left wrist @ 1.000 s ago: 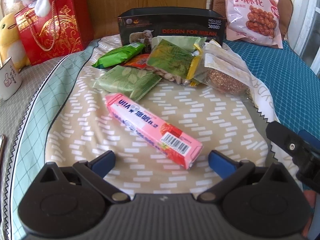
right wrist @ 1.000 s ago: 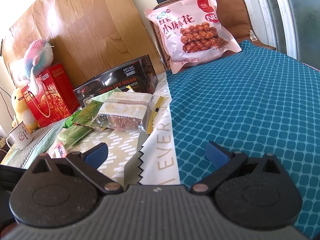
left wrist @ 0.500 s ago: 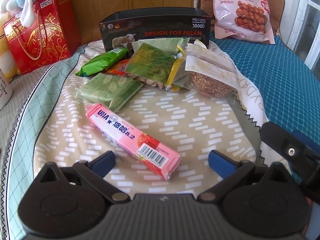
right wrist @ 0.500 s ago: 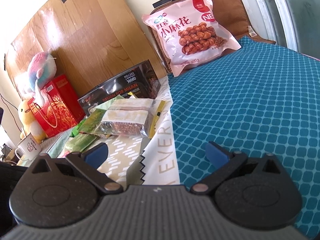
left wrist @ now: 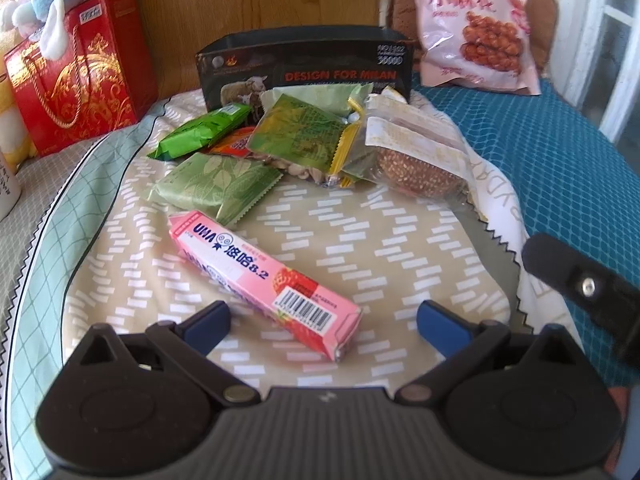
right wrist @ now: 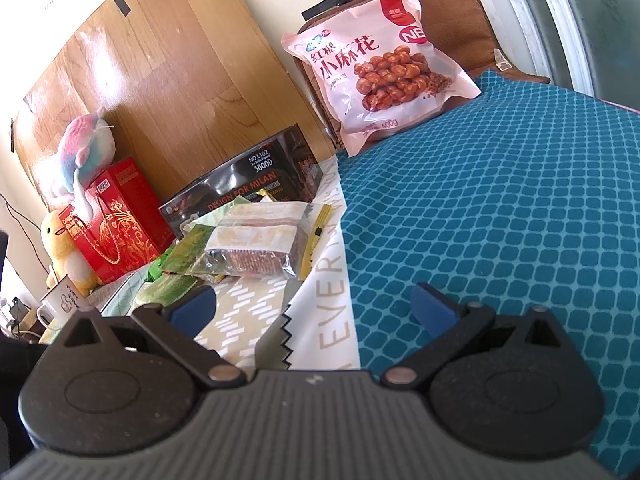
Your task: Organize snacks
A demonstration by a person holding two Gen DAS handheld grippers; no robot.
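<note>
red gift bag point(left wrist: 76, 76), plush toy point(right wrist: 82, 156), yellow duck point(right wrist: 64, 248), mug point(right wrist: 60, 304)

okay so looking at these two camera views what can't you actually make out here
- Orange packet, left wrist view: mostly covered by the green packets around it.
- Inside of the black box, both views: its front wall blocks it.
- Mug, right wrist view: lower part hidden behind the right gripper; cut off by the edge in the left view.
- Pink candy box: out of sight in the right wrist view.

Left tool point(left wrist: 323, 326) and right tool point(right wrist: 314, 307), both spread wide, low.
</note>
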